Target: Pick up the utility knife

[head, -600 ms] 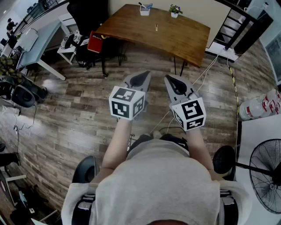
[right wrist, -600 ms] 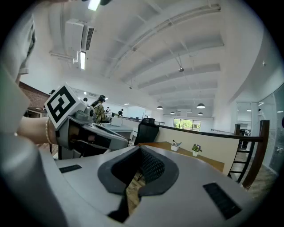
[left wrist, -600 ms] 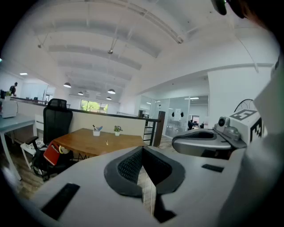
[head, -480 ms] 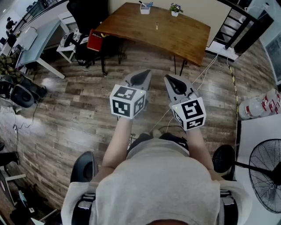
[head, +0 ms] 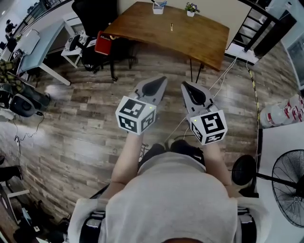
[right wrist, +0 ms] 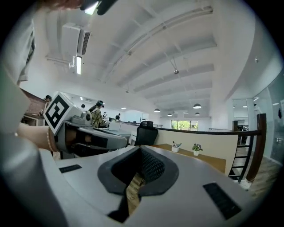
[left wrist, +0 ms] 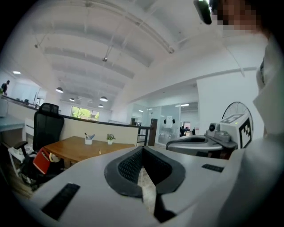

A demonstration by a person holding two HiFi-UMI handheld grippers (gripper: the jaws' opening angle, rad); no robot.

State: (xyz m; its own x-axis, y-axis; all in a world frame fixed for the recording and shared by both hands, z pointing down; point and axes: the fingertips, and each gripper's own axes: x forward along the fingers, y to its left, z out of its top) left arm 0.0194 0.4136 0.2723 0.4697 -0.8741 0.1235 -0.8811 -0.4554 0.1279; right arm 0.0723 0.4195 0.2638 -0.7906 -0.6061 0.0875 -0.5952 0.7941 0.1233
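Head view: left gripper [head: 163, 80] and right gripper [head: 184, 86] are held side by side above the wood floor [head: 80, 133], well apart from the wooden desk [head: 199, 40]. The utility knife [head: 171, 27] lies on that desk as a small slim thing, near a white cup [head: 157, 8] and a potted plant [head: 190, 9].

Left gripper view: the jaws meet tip to tip with nothing between them; the desk stands ahead at the left.

Right gripper view: these jaws are likewise closed together and empty.
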